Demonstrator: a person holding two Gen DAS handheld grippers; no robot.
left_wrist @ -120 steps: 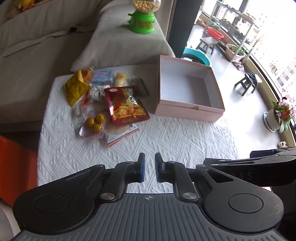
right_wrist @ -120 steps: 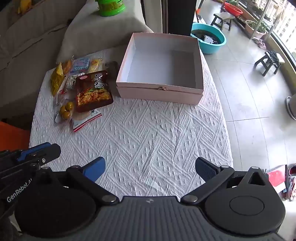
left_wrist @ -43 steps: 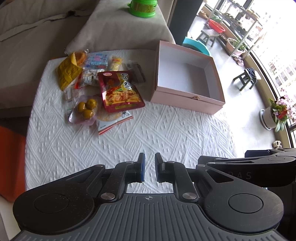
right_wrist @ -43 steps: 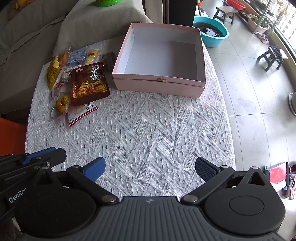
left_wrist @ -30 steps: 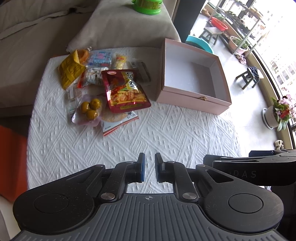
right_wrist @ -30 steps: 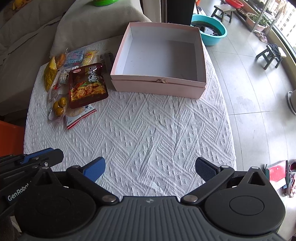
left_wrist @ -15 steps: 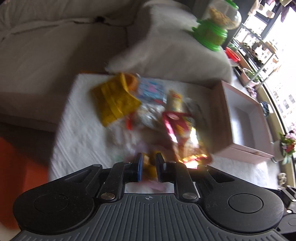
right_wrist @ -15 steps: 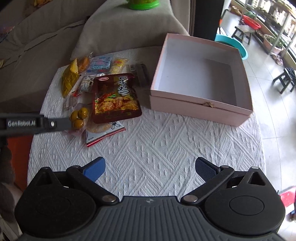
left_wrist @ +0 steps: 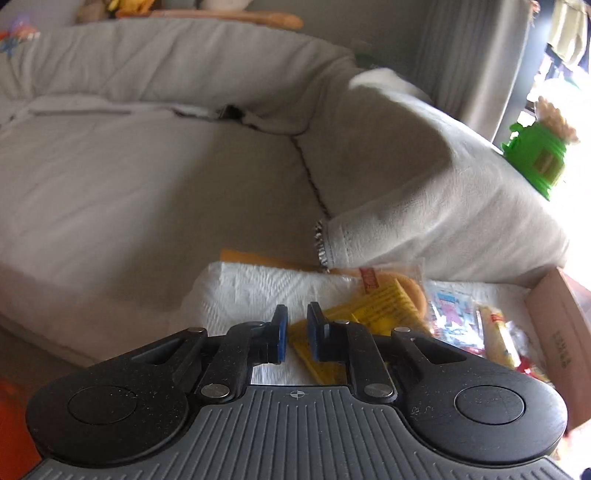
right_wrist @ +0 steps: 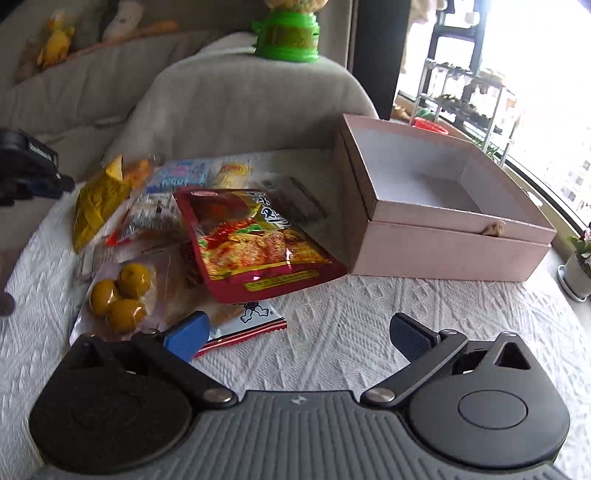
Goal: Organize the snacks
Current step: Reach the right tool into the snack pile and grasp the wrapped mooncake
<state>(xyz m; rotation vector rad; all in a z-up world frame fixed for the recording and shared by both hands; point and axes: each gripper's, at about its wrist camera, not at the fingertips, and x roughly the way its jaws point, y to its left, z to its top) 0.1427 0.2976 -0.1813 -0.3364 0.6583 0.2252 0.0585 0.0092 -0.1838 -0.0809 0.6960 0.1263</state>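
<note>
A pile of snack packets lies on the white-clothed table (right_wrist: 351, 332): a red pouch (right_wrist: 251, 240), a clear bag of yellow-green balls (right_wrist: 122, 295), a yellow packet (right_wrist: 96, 203) and small light packets behind. An empty pink box (right_wrist: 443, 236) stands to their right. My left gripper (left_wrist: 294, 334) is nearly shut and empty, low over the yellow packet (left_wrist: 373, 306) at the table's far left corner. My right gripper (right_wrist: 295, 338) is wide open and empty, low over the table just in front of the pile.
A grey sofa (left_wrist: 147, 166) runs behind the table, with a green candy dispenser (right_wrist: 286, 33) on its arm. The pink box's wall (left_wrist: 557, 325) shows at the right of the left wrist view. A balcony with shelves (right_wrist: 465, 92) lies to the right.
Both grippers have dropped and moved forward toward the snack pile. The left one swung to the pile's far left end; the right one closed in on its front edge.
</note>
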